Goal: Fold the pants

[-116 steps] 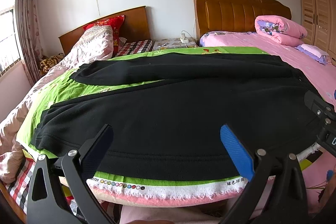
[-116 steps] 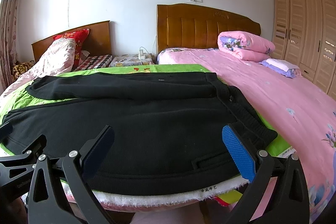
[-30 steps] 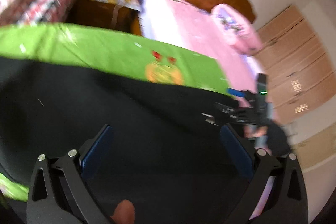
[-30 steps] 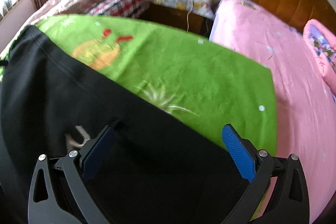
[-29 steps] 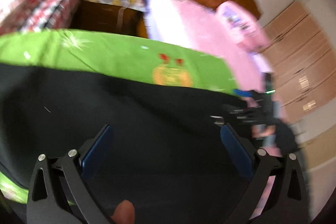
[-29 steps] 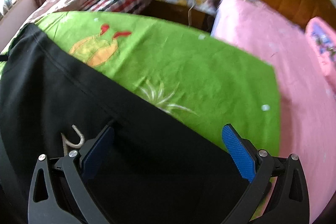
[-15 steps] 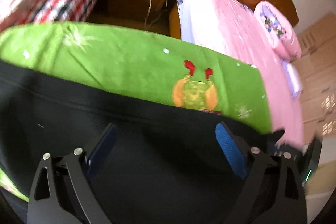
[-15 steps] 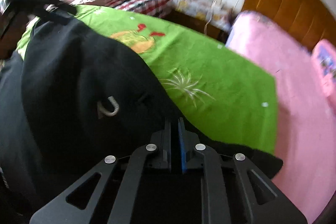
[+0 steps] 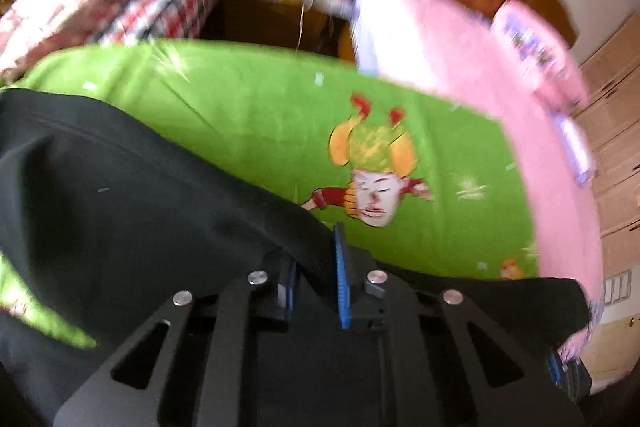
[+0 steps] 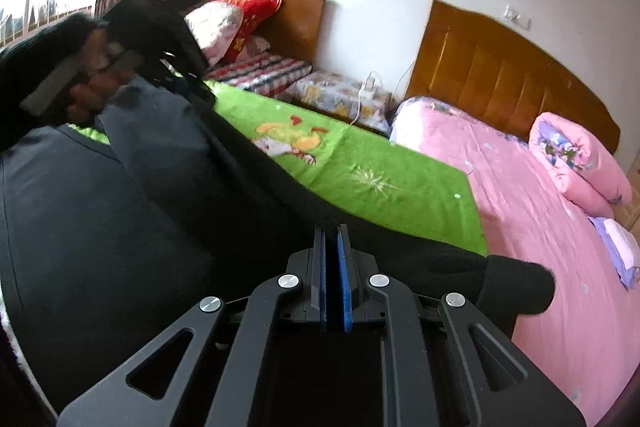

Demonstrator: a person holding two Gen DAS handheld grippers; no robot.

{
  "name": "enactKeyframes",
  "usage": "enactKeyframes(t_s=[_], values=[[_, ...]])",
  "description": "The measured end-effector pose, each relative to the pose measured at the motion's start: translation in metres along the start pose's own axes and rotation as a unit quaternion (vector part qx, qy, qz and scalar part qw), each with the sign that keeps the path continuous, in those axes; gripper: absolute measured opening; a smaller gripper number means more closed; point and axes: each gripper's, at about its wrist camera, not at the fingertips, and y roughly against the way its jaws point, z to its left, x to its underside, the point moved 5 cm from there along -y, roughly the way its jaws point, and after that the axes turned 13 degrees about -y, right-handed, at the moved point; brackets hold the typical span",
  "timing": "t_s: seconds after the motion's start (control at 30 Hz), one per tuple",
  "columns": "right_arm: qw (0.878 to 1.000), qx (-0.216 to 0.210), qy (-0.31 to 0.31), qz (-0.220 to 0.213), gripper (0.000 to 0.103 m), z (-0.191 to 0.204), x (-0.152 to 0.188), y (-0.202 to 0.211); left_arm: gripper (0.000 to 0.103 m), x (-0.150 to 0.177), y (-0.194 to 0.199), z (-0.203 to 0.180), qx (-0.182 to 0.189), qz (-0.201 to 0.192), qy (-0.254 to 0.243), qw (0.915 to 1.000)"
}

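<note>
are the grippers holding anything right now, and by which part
Both hold the black pants by their far edge. The right gripper is shut on it near one end; the left gripper pinches a fold further along.

A home bedroom: two wooden headboards against a white wall, a pink-sheeted bed at right, pillows upper left, what looks like wardrobe doors at far right
</note>
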Motion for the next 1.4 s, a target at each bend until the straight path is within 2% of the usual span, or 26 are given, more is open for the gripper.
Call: enactKeyframes(t_s=[0.07,0.17,0.27,0.37,0.43,0.5,0.53,0.57,0.6,0.63,0.67,0.7,0.73,0.8,0.9,1.03,1.13,1.27,1.33,1.37,1.4], values=[[1.000,-0.007,-0.010,-0.016,0.014,0.000,0.001,0.020,0.015,0.023,0.055,-0.009,-0.008,-0.071,-0.026,0.9971],[1.000,-0.016,-0.010,-0.022,0.014,0.002,0.016,0.051,0.016,0.081,0.114,-0.023,-0.010,-0.132,-0.056,0.9897],[0.999,-0.025,-0.020,0.003,0.014,0.003,0.046,0.067,0.017,0.138,0.126,-0.034,-0.007,-0.137,-0.076,0.9876],[0.997,-0.038,-0.051,0.046,0.015,0.007,0.088,0.071,0.019,0.192,0.105,-0.036,-0.014,-0.120,-0.093,0.9883],[0.994,-0.041,-0.073,0.076,0.017,0.009,0.113,0.071,0.021,0.214,0.086,-0.031,-0.002,-0.097,-0.091,0.9911],[0.991,-0.039,-0.090,0.086,0.021,0.012,0.132,0.078,0.025,0.228,0.075,-0.022,0.015,-0.089,-0.085,0.9923],[0.991,-0.036,-0.106,0.073,0.022,0.012,0.139,0.089,0.034,0.232,0.071,-0.016,0.026,-0.083,-0.083,0.9927],[0.989,-0.039,-0.126,0.065,0.022,0.011,0.143,0.098,0.048,0.234,0.068,-0.014,0.030,-0.083,-0.082,0.9927],[0.985,-0.044,-0.152,0.063,0.024,0.009,0.146,0.103,0.056,0.236,0.069,-0.010,0.032,-0.088,-0.079,0.9924],[0.979,-0.045,-0.188,0.060,0.037,0.000,0.150,0.109,0.071,0.236,0.071,-0.004,0.034,-0.097,-0.074,0.9919],[0.976,-0.041,-0.205,0.055,0.053,-0.005,0.154,0.113,0.075,0.238,0.072,0.000,0.038,-0.103,-0.071,0.9914],[0.973,-0.031,-0.225,0.046,0.078,-0.011,0.157,0.118,0.075,0.239,0.071,0.002,0.042,-0.106,-0.067,0.9912],[0.968,-0.037,-0.246,0.034,0.082,-0.015,0.159,0.124,0.075,0.241,0.072,0.006,0.051,-0.107,-0.060,0.9911],[0.959,-0.048,-0.277,0.026,0.081,-0.021,0.160,0.131,0.075,0.247,0.075,0.015,0.062,-0.113,-0.042,0.9907],[0.947,-0.064,-0.314,0.013,0.075,-0.028,0.152,0.131,0.075,0.253,0.083,0.030,0.058,-0.124,-0.022,0.9903],[0.925,-0.078,-0.370,0.033,0.071,-0.029,0.152,0.114,0.076,0.255,0.100,0.051,0.039,-0.142,-0.003,0.9891],[0.910,-0.065,-0.405,0.052,0.070,-0.034,0.155,0.102,0.079,0.256,0.112,0.065,0.022,-0.153,0.003,0.9879],[0.905,-0.061,-0.418,0.040,0.069,-0.039,0.148,0.092,0.081,0.257,0.122,0.077,0.009,-0.163,0.008,0.9865],[0.895,-0.055,-0.440,0.056,0.069,-0.040,0.154,0.079,0.081,0.258,0.122,0.080,0.009,-0.164,0.012,0.9864],[0.892,-0.055,-0.444,0.058,0.069,-0.040,0.155,0.078,0.081,0.258,0.122,0.082,0.009,-0.163,0.013,0.9865],[0.895,-0.051,-0.438,0.065,0.069,-0.038,0.155,0.077,0.081,0.259,0.122,0.083,0.008,-0.162,0.014,0.9867]])
